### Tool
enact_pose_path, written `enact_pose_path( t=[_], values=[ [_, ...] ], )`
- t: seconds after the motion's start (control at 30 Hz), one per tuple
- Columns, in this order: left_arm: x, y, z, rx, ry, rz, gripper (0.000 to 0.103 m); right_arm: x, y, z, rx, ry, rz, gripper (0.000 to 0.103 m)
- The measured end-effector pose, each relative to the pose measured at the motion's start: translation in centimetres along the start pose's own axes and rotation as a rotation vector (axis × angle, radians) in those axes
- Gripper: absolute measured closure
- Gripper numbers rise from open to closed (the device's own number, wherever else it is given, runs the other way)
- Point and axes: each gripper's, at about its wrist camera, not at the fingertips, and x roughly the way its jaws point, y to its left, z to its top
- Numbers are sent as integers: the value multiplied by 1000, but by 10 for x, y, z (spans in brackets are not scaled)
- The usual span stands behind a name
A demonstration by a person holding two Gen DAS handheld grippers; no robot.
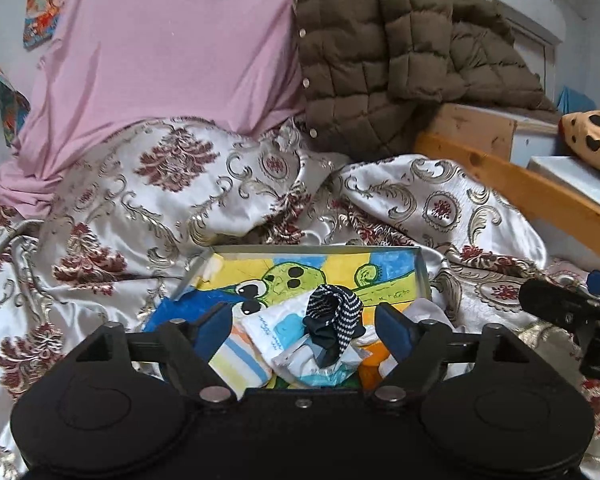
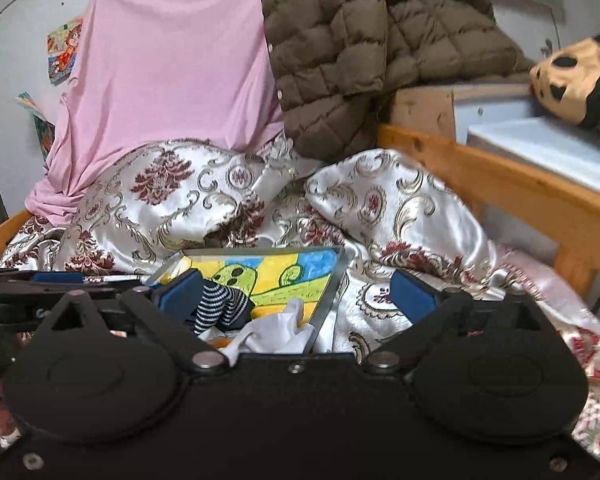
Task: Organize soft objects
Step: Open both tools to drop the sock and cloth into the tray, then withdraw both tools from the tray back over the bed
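While both the left gripper point(image 1: 300, 322) and right gripper point(image 2: 296, 290) stood with jaws apart and empty, the dark blue-and-white patterned sock point(image 1: 334, 322) lay draped over pale cloths at the near edge of the shallow, cartoon-printed metal tray point(image 1: 422, 276), straight ahead between the left jaws and nearer that hand.

Navy-white dotted sock point(image 1: 334, 320), pink cloth point(image 1: 160, 52)

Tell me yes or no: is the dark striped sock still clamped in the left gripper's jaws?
No: the dark striped sock lies on the pile in the shallow metal tray, between the open jaws of the left gripper.
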Motion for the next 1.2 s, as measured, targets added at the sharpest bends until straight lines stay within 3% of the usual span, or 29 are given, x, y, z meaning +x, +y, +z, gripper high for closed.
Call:
enact_pose_path(
  t=[0.2, 0.73, 0.93, 1.2],
  values=[
    [-43, 10, -19, 28, -56, -9, 6, -36, 15, 0, -5, -33, 6, 1],
    [-133, 75, -78, -31, -130, 32, 1, -125, 80, -51, -88, -184, -112, 1],
    [-159, 92, -102, -14, -124, 52, 1, -153, 96, -79, -105, -185, -130, 1],
    [-186, 111, -143, 4, -92, 38, 1, -166, 129, -110, -203, -106, -125, 1]
  ],
)
